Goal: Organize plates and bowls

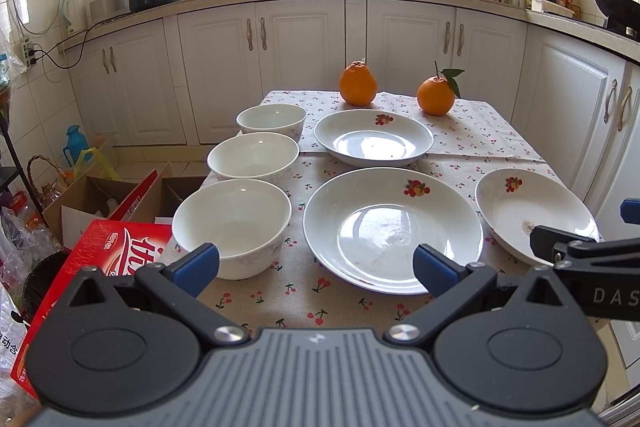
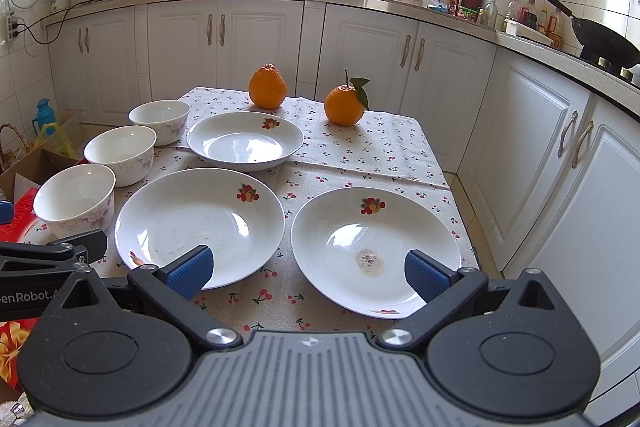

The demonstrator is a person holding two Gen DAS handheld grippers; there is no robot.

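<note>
Plates and bowls are all laid out on the cherry-print worktop [image 1: 360, 291]: three bowls in a line at 9 o'clock, near bowl [image 1: 232, 227], middle bowl [image 1: 253, 159], far bowl [image 1: 271, 121]. Near plate [image 1: 393, 230] sits dead center, far plate [image 1: 373, 137] at 12, and the right plate [image 2: 376, 251] at 3 has a crusty spot in it. Two oranges [image 1: 358, 83] way back. Left gripper [image 1: 316, 267] and right gripper [image 2: 308, 273] are both spread wide, holding nothing.
</note>
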